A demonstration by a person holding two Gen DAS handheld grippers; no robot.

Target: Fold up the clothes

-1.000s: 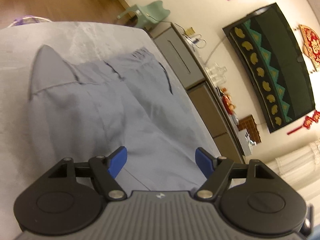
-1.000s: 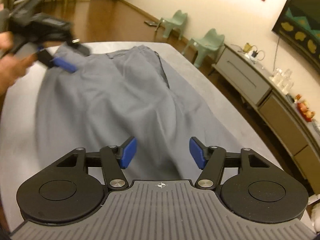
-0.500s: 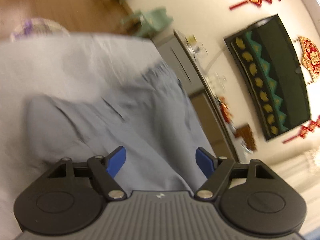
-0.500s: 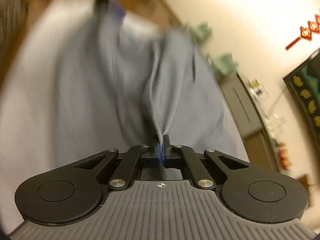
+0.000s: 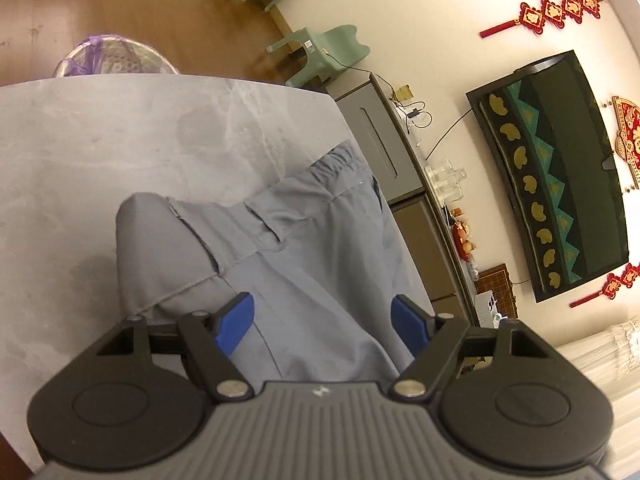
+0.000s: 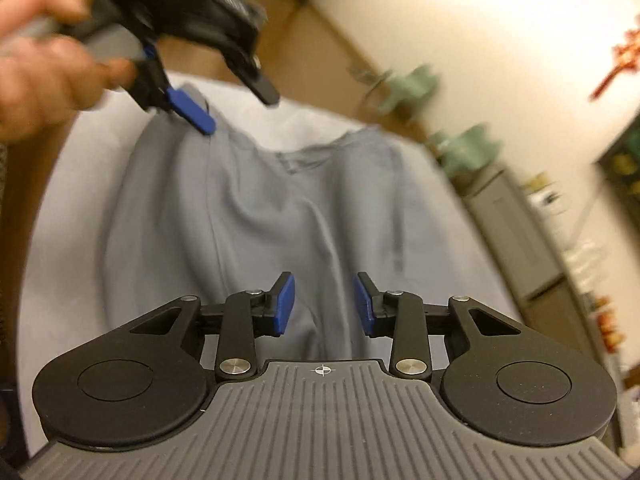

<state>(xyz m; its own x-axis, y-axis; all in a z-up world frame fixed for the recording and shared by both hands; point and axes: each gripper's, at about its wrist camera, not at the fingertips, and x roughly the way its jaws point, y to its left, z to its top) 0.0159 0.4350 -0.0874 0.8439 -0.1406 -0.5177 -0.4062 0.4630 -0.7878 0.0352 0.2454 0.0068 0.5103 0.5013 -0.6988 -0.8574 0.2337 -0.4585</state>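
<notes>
Grey table [image 5: 100, 152] with rounded corners, grey trousers [image 5: 320, 264] spread flat across it.

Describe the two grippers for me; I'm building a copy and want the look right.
Both match. The left gripper and right gripper each have a grey ribbed body, black linkage arms with silver pivot pins, two round black discs at the sides, and blue pads on black fingers. A small white mark sits centred on each body. No cables or sleeves show.
</notes>
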